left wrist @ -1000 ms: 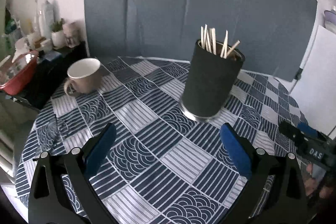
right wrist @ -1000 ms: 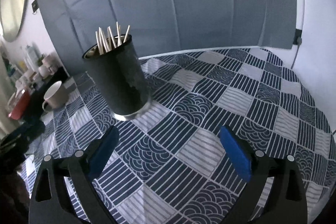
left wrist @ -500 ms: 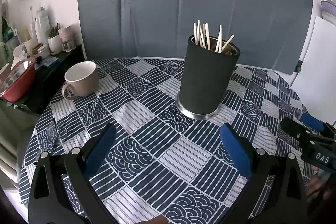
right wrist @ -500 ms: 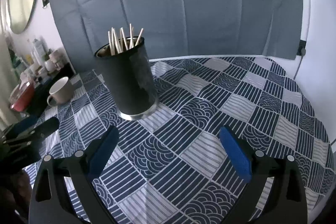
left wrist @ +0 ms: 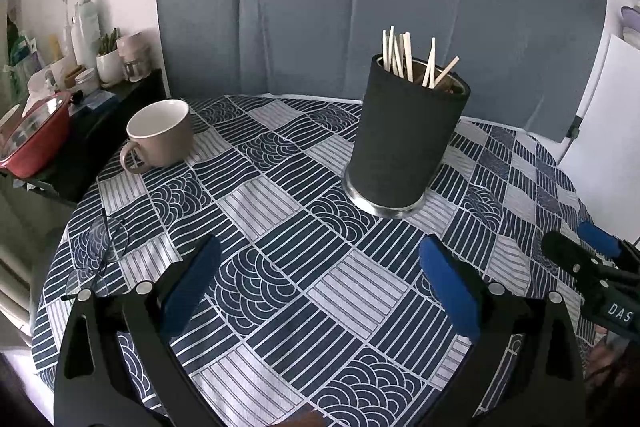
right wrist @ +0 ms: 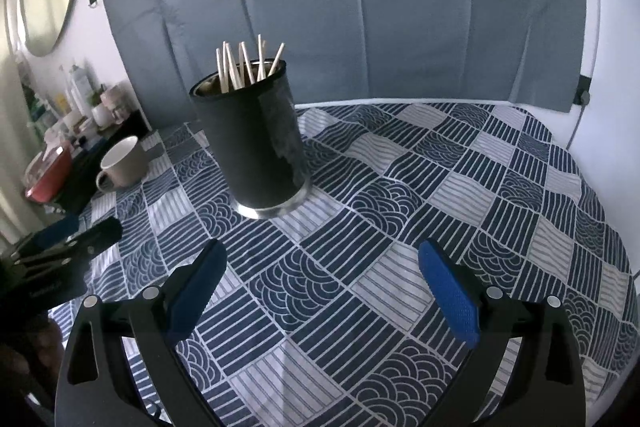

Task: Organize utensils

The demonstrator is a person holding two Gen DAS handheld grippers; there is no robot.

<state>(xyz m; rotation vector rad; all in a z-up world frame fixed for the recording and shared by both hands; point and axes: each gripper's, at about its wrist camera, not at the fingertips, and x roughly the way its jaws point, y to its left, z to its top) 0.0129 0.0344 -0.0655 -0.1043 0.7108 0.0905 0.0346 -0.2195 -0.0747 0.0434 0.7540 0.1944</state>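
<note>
A black cylindrical holder with a steel base stands upright on the patterned tablecloth. Several pale wooden chopsticks stick out of its top. It also shows in the right wrist view, with the chopsticks in it. My left gripper is open and empty, above the cloth in front of the holder. My right gripper is open and empty, in front and to the right of the holder. Each gripper shows at the edge of the other's view: the right gripper, the left gripper.
A beige mug stands at the table's left, also seen in the right wrist view. Clear-lens glasses lie near the left edge. A side shelf holds a red pot and bottles. A grey backdrop hangs behind.
Both grippers have drawn back and risen a little, so the holder looks smaller and farther off. Both stay open. Holder and mug have not moved.
</note>
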